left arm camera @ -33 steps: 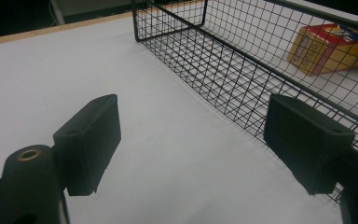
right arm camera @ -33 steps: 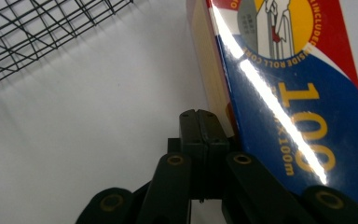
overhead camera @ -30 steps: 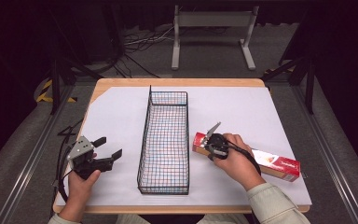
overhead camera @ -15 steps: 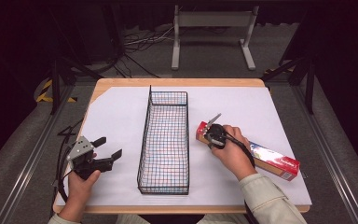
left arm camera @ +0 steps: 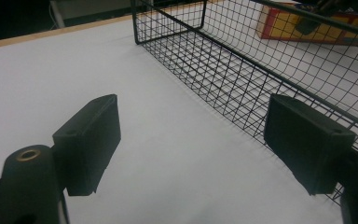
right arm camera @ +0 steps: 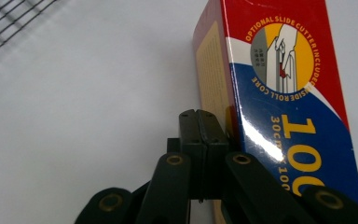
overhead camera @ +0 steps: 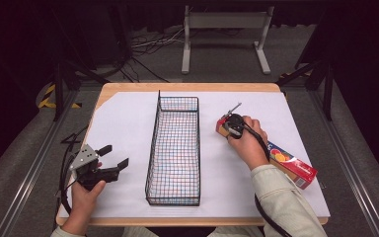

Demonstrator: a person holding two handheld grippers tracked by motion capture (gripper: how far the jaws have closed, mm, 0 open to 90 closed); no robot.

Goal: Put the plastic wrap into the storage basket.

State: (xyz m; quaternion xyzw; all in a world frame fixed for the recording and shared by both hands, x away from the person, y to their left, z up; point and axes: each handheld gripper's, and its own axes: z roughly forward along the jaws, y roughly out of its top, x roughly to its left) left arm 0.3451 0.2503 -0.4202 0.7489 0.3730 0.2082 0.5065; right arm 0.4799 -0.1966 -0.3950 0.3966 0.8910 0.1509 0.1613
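Note:
A long red, blue and white box (overhead camera: 296,165) lies slantwise on the white sheet to the right of the black wire basket (overhead camera: 159,143). My right gripper (overhead camera: 232,123) is shut with nothing between its jaws, and its closed tips (right arm camera: 198,114) rest against the yellow long side of the box (right arm camera: 279,93) near its far end. My left gripper (overhead camera: 114,155) is held low over the sheet left of the basket, open and empty (left arm camera: 191,144). In the left gripper view, the basket (left arm camera: 242,70) runs past on the right, with the box (left arm camera: 284,23) behind its mesh.
The white sheet (overhead camera: 123,128) covers most of the wooden table (overhead camera: 128,88). A cable trails from each gripper. Beyond the table's far edge stand a metal frame (overhead camera: 224,29) and floor cables.
My right hand has moved away from me along the table. The box's end near the basket has swung farther away with it, so the box lies at a steeper slant. The left gripper has stayed put.

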